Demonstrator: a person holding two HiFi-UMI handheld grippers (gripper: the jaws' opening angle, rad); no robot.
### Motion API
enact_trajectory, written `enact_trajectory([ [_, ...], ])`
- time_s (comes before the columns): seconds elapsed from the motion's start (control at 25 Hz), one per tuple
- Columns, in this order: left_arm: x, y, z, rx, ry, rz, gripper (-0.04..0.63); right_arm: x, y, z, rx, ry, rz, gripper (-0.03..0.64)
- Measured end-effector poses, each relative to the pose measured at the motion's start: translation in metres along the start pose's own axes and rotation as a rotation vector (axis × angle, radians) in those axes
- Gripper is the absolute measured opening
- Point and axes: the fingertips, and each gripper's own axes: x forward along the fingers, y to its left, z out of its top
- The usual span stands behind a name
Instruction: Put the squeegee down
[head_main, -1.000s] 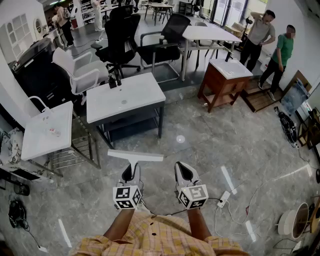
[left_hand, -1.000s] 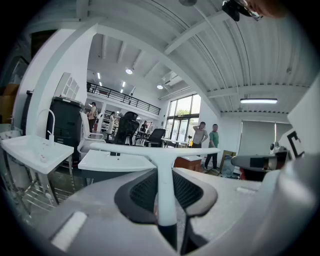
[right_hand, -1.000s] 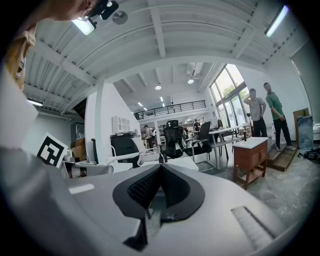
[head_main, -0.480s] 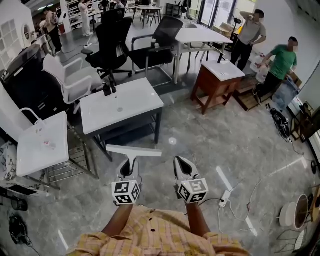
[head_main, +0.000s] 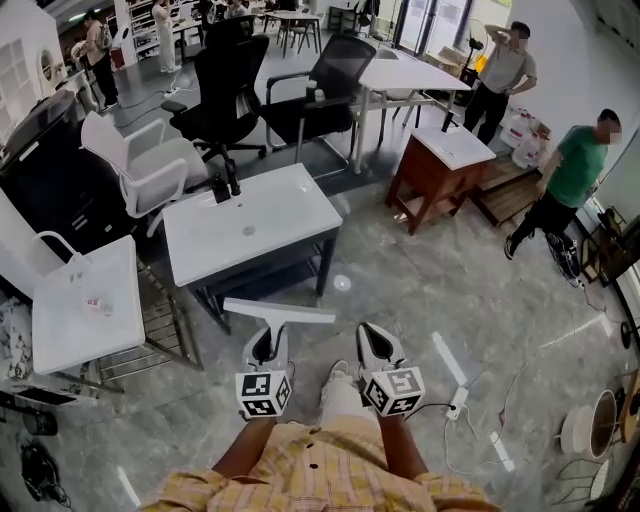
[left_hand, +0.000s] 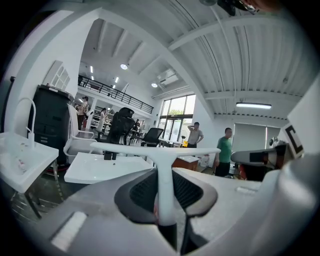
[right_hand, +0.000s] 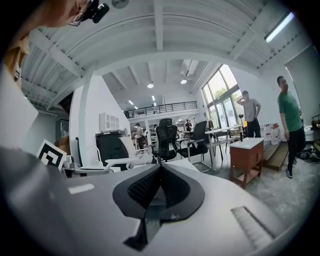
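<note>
A white squeegee (head_main: 277, 311) with a long crossbar sticks forward out of my left gripper (head_main: 266, 346), whose jaws are shut on its handle. In the left gripper view the squeegee (left_hand: 165, 165) runs up between the dark pads, its blade level across the view. My right gripper (head_main: 371, 343) is beside it on the right, shut with nothing in it; in the right gripper view its jaws (right_hand: 159, 172) meet at the tips. A white washbasin table (head_main: 250, 230) stands just ahead of the squeegee blade.
A second white basin stand (head_main: 80, 305) is at the left. A brown cabinet (head_main: 440, 175) stands ahead on the right, office chairs (head_main: 225, 90) behind the table. Two people (head_main: 565, 185) are at the far right. Cables and a power strip (head_main: 455, 400) lie on the floor at my right.
Both grippers and I have moved forward towards the white table, which now sits closer. The grip on the squeegee is unchanged. The person in green has walked to the right.
</note>
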Motion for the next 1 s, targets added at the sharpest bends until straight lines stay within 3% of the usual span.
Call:
enact_trajectory([
  [0.32, 0.07, 0.044, 0.009, -0.005, 0.021, 0.029, 0.084, 0.093, -0.026, 0.002, 0.003, 0.012, 0.027, 0.0],
  [1.0, 0.302, 0.087, 0.082, -0.038, 0.044, 0.108, 0.084, 0.31, -0.151, 0.059, 0.037, 0.035, 0.13, 0.0],
])
